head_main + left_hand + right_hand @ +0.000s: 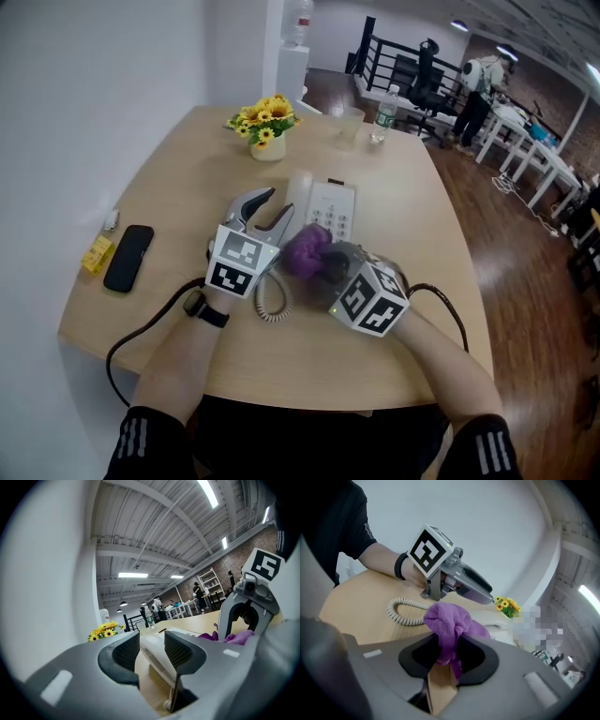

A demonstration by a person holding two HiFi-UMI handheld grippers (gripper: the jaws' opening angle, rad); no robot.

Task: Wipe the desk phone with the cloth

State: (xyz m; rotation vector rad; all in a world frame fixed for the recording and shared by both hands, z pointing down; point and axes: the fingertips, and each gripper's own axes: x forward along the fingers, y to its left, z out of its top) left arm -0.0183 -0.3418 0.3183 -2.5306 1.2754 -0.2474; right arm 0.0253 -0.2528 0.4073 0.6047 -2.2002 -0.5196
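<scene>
1. Two grippers, one in each hand. The right gripper (449, 654) is closed on the single purple cloth (445, 620), which is pinched between its pads with the bunched end standing out in front.
2. The left gripper (149, 651) has its tips closed on the one white handset (299, 195), which runs along the left side of the phone (333, 208).
3. The cloth sits at the phone's near end. One coiled cord (272, 300) loops on the tabletop (187, 187) between the two grippers.
4. Left of these, well apart from the phone, lie one black smartphone (128, 258) and one yellow box (97, 253), side by side.
5. Beyond the phone stand one pot of yellow flowers (264, 120), one clear cup (349, 124) and one bottle (381, 114).
6. Only the head view shows the smartphone, box and cup.
7. Only the right gripper view shows the cloth clamped between the pads.
8. Only the left gripper view shows the handset between its pads, and also the ceiling strip lights (208, 493).
9. The flowers appear in all three views.
10. A person (473, 89) stands among white tables in the background.
</scene>
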